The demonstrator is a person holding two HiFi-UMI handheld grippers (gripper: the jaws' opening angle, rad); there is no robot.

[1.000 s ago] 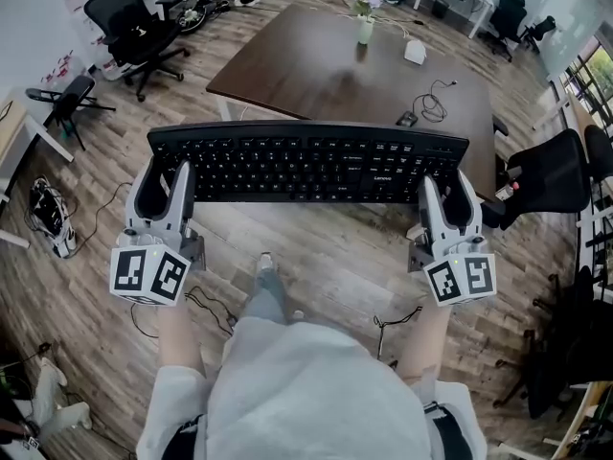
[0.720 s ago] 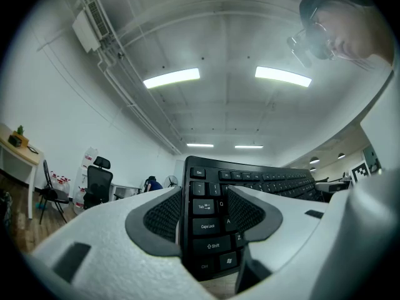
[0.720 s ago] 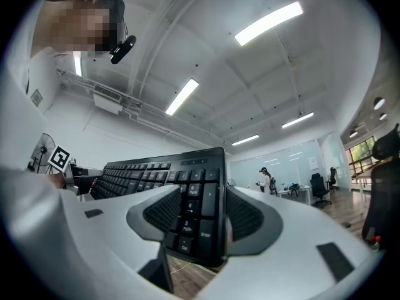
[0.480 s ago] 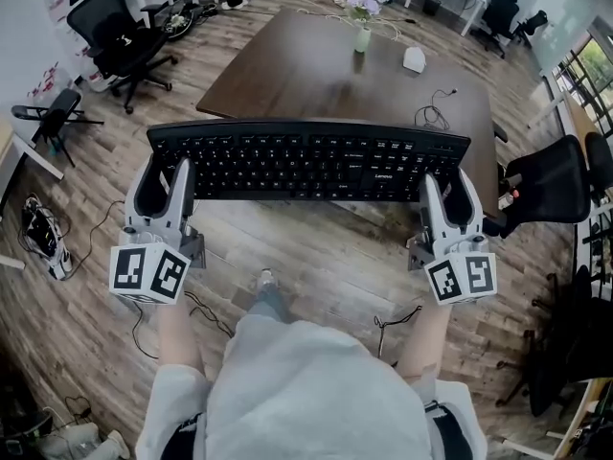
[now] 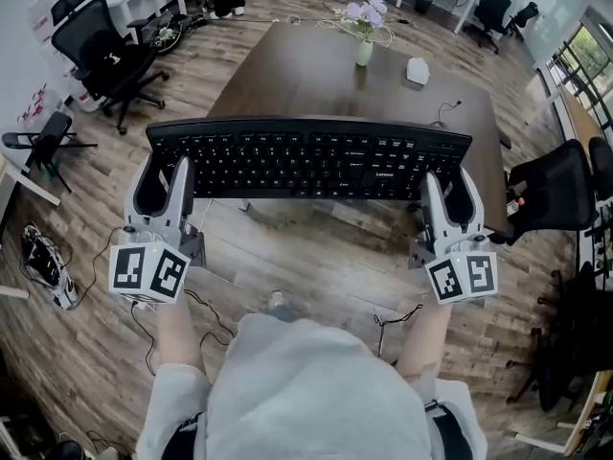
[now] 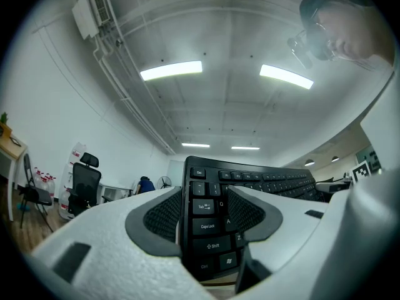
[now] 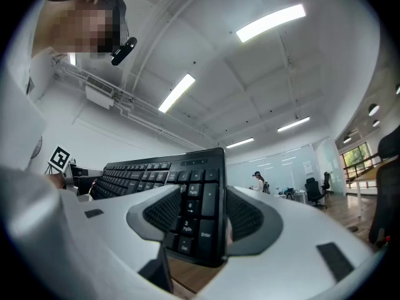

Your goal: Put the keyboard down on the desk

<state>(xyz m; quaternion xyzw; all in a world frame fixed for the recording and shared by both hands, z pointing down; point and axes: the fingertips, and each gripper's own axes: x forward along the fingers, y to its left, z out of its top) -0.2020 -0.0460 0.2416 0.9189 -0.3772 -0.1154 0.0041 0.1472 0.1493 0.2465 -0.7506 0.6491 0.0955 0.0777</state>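
A long black keyboard (image 5: pixel 306 158) hangs level in the air, held at both ends. My left gripper (image 5: pixel 165 182) is shut on its left end, and my right gripper (image 5: pixel 450 197) is shut on its right end. In the left gripper view the keyboard (image 6: pixel 209 220) stands between the ribbed pads at the Tab and Caps Lock keys. In the right gripper view the keyboard (image 7: pixel 197 214) sits between the pads at the number pad. The dark brown desk (image 5: pixel 316 75) lies just beyond and below the keyboard, whose far edge overlaps the desk's near edge in the head view.
On the desk stand a vase of flowers (image 5: pixel 364 29), a white box (image 5: pixel 417 70) and a black cable (image 5: pixel 448 111). Black office chairs stand at the left (image 5: pixel 101 51) and right (image 5: pixel 551 185). Cables trail on the wood floor (image 5: pixel 316 266) near my feet.
I have stepped forward: the desk has come closer under the keyboard. Both grippers keep the same hold on the keyboard.
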